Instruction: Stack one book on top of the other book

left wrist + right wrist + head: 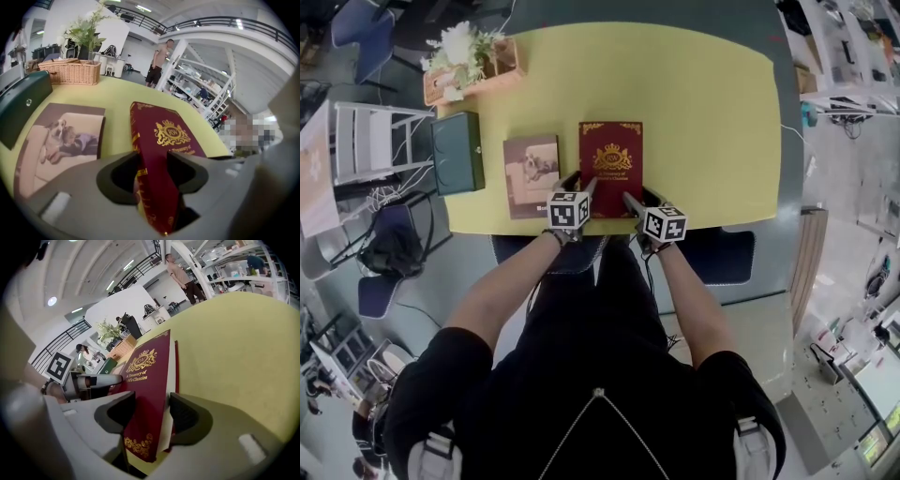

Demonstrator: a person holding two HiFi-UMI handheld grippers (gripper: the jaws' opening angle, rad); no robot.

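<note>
Clad in a black short-sleeved top, sleeves ending well behind both claws, forearms left bare. Pale straps over both shoulders, farthest back from the claws, and a thin pale cord forking down the front of the top. Right behind the left gripper (584, 185) and the right gripper (632, 199), a white cube (569, 210) each, printed with black square markers. Claw shells of smooth, rounded, pale grey plastic. Inner pads (119, 176) matt black and scooped. Dark band just behind each cube.
</note>
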